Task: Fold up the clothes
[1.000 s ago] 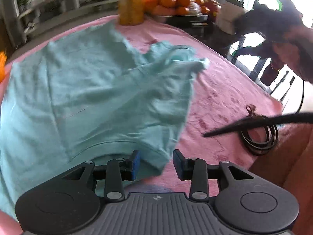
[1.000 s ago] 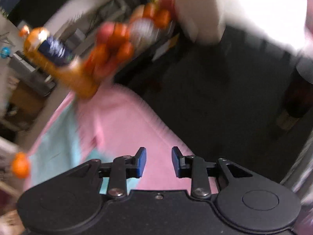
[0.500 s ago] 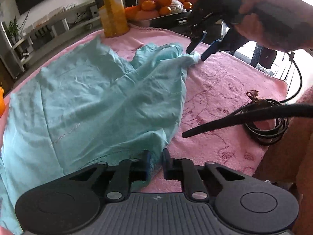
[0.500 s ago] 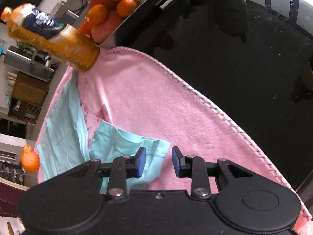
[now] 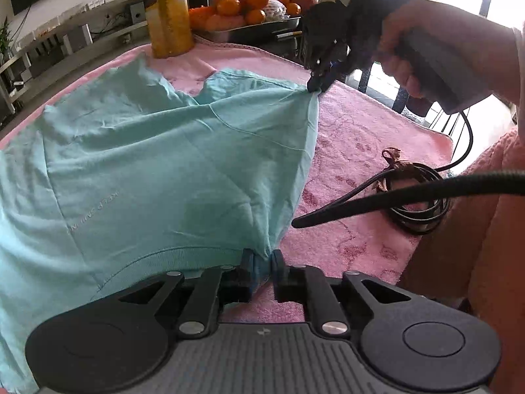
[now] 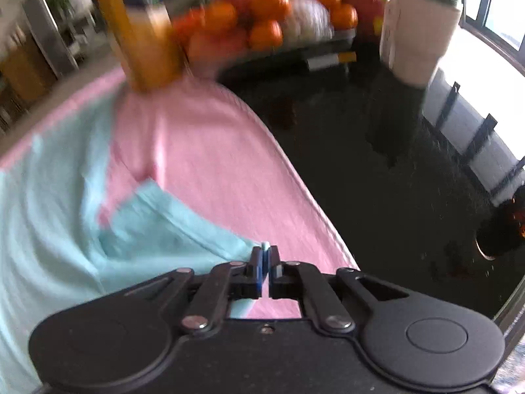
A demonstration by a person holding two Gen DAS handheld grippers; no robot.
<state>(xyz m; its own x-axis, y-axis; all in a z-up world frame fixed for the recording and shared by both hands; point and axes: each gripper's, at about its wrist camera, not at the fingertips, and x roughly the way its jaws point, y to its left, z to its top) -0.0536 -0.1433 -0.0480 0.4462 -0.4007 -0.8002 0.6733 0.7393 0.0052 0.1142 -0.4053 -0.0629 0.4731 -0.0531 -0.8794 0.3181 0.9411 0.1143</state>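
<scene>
Teal shirt (image 5: 157,164) pinched, coiled cable (image 5: 416,203) in left view only

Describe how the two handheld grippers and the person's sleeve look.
Both the left gripper and right gripper are black, with round discs, silver rivets and blue finger pads. The left has a grey ribbed body. A black cable trails from the right one. The sleeve is fuzzy peach-pink.

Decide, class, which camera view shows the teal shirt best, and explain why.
The left wrist view: the teal shirt spreads across the pink towel, pinched by the left gripper and right gripper. The right wrist view shows only a blurred sleeve edge.
</scene>
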